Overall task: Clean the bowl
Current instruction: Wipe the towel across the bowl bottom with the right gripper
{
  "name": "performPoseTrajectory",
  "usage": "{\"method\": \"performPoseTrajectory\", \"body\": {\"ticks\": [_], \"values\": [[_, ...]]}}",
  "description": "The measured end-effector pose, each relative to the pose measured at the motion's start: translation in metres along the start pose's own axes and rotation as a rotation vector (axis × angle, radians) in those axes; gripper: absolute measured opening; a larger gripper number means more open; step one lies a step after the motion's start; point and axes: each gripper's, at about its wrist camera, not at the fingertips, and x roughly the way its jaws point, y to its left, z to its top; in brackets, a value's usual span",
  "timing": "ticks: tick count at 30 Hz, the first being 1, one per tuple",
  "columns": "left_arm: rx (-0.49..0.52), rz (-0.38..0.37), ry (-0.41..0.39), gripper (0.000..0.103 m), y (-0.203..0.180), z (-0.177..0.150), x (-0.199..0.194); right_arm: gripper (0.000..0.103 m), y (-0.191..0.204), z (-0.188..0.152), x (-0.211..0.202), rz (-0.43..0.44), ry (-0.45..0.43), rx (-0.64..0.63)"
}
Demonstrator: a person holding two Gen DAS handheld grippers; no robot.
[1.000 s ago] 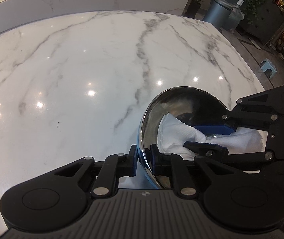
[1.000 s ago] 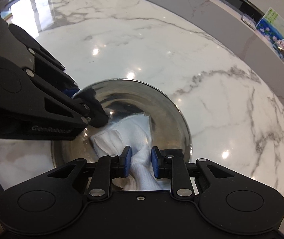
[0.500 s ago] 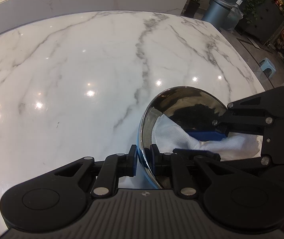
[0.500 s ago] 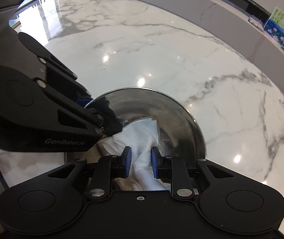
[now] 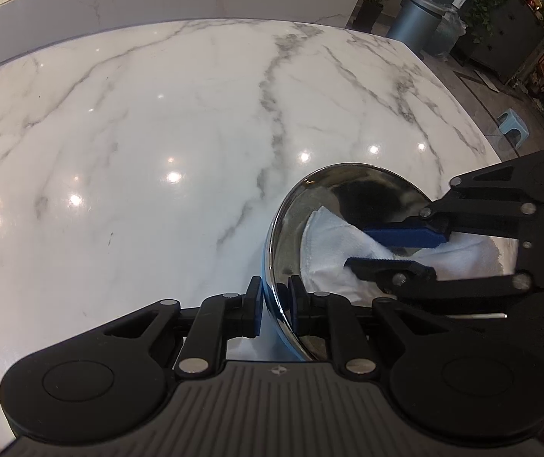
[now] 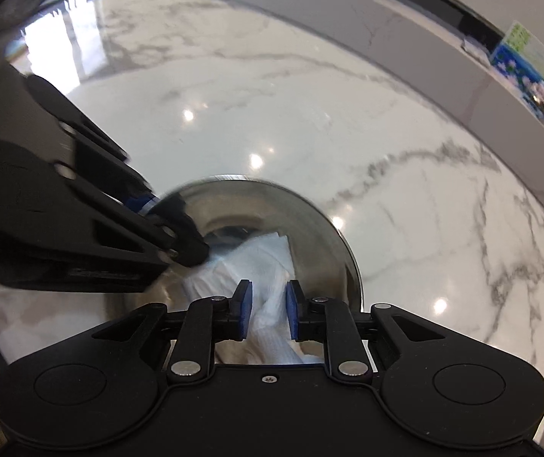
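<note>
Marble, white with grey veins, formed the glossy tabletop [image 5: 157, 152] on which the shiny round steel bowl [image 5: 333, 190] sat near the edge. The left gripper [image 5: 275, 297] was clamped tight on the bowl's near rim. The right gripper [image 6: 268, 310] pinched a crumpled white cloth [image 6: 260, 262] inside the bowl — its jaws had just been opening slightly, cloth between them.

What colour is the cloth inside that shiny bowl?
White. The cloth lies crumpled inside the steel bowl; the right wrist view shows it best.
</note>
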Motion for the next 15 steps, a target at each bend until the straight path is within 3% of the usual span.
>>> {"method": "performPoseTrajectory", "body": {"ticks": [1,4,15], "values": [[-0.004,-0.001,0.0,0.013,0.0,0.0,0.0001,0.028,0.0006,0.0,-0.002,0.012,-0.007,-0.005],[-0.004,0.001,0.0,0.013,-0.0012,-0.0004,-0.0002,0.038,0.0028,-0.0003,-0.0015,0.031,-0.006,-0.009],[-0.001,0.0,0.007,0.017,0.0028,0.0018,0.0048,0.043,0.008,-0.0038,0.0038,0.047,0.001,-0.05]]}}
